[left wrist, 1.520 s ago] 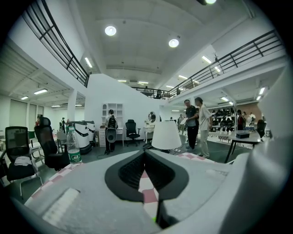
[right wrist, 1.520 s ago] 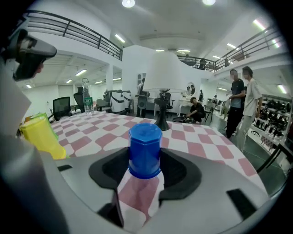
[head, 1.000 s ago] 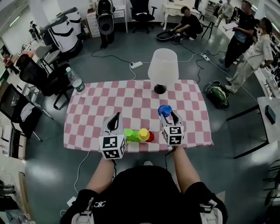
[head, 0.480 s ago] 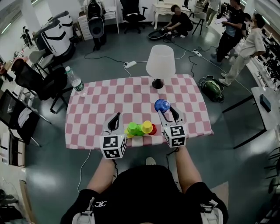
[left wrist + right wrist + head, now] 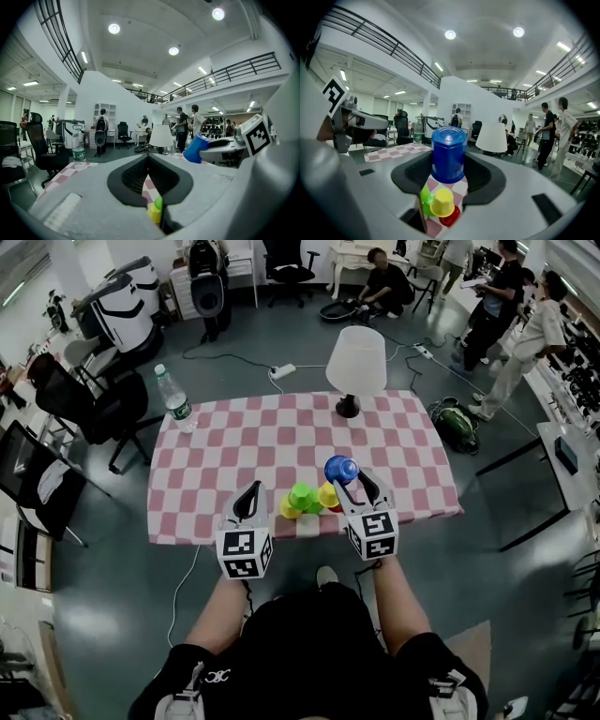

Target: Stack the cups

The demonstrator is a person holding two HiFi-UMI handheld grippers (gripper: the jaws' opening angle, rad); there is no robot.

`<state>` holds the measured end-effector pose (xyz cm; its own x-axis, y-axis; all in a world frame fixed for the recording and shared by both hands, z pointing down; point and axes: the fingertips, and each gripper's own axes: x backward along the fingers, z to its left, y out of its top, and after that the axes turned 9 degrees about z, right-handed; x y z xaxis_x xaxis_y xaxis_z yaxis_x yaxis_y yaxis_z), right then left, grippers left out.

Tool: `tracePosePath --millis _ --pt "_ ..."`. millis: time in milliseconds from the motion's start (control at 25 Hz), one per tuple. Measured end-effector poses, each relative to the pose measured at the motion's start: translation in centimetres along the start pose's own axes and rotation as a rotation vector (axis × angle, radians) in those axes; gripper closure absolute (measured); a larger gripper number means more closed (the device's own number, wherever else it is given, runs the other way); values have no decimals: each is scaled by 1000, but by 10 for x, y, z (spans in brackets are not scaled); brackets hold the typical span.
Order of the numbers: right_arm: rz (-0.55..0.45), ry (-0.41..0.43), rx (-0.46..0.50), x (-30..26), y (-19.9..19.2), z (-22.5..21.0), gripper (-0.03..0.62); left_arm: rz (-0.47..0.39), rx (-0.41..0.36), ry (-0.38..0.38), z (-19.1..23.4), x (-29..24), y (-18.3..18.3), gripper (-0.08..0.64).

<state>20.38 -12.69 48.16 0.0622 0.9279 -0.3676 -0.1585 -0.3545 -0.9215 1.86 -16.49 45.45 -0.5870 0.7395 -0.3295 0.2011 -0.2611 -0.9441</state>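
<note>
near the table [image 5: 244, 442] front edge, right gripper [image 5: 352, 476] clamps the blue cup [image 5: 448, 150], base up, clear of the surface and above the cup cluster. green cup [image 5: 302, 496], yellow cup [image 5: 327, 493] and red cup [image 5: 451, 216] sit bunched together below it. left gripper [image 5: 251, 488] just beside them, jaws closed together, nothing held.
</note>
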Motion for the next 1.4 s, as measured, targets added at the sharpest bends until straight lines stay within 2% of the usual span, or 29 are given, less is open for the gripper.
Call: tracePosePath --millis 240,400,840,1400 --pt "52 49 -11 -9 -16 30 382 17 6 10 15 14 -15 545" --pt "88 67 -43 -19 -27 38 382 19 20 24 27 18 -18 545" --pt "159 94 -40 -40 -49 55 382 36 24 43 42 22 -28 545" --pt "227 52 -47 -64 -74 55 380 59 37 71 59 28 -37 545"
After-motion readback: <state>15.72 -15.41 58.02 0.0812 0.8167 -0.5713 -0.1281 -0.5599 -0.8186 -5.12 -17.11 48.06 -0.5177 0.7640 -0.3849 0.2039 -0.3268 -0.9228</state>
